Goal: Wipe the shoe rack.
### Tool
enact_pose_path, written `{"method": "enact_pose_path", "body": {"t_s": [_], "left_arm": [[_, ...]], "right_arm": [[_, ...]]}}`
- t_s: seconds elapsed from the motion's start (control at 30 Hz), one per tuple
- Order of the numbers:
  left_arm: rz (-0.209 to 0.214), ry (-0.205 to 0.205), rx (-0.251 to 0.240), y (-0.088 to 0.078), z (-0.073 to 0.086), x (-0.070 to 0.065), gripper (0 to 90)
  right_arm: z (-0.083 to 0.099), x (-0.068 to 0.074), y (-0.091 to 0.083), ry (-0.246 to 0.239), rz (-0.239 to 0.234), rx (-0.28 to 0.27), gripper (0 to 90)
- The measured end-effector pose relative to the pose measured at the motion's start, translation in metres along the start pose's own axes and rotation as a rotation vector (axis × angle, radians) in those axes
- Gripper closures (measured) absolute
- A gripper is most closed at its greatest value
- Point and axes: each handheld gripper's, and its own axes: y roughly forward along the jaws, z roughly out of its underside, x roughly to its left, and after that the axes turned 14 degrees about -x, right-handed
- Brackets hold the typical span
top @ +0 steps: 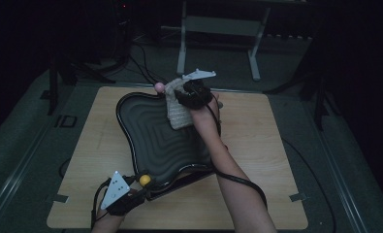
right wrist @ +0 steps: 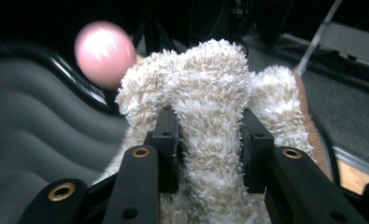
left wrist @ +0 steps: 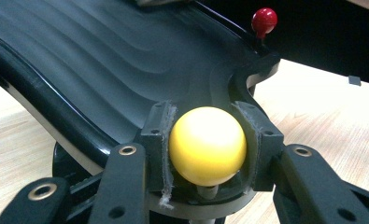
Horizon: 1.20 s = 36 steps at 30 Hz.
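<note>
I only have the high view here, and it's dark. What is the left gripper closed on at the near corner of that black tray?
Observer: The left gripper clamps a yellow ball knob standing on a short stem at the black tray corner.
Operator: And the pale thing at the right gripper?
Observer: It's a fluffy cream cloth, bunched into a fold pinched between the right gripper pads.
Operator: Any other knobs on the tray?
Observer: A red one shows at a far corner in the left gripper view, and a blurred pink one just beyond the cloth.
</note>
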Motion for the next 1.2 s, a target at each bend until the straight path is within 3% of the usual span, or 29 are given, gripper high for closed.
{"method": "enact_pose_path", "body": {"t_s": [0.57, 0.7, 0.87, 1.2], "left_arm": [[-0.005, 0.002, 0.0, 0.0, 0.0, 0.0, 59.3], [-0.005, 0.0, -0.001, 0.0, 0.0, -0.001, 59.2], [-0.009, 0.0, 0.002, 0.0, 0.0, -0.001, 59.3], [-0.006, 0.0, 0.001, 0.0, 0.0, -0.001, 59.2]], "right_arm": [[0.038, 0.001, -0.031, 0.026, 0.051, 0.036, 66.6], [0.046, 0.004, -0.04, 0.02, 0.048, 0.045, 66.7], [0.059, 0.015, -0.053, -0.03, 0.062, 0.058, 66.8], [0.081, 0.019, -0.077, -0.043, 0.023, 0.09, 66.9]]}}
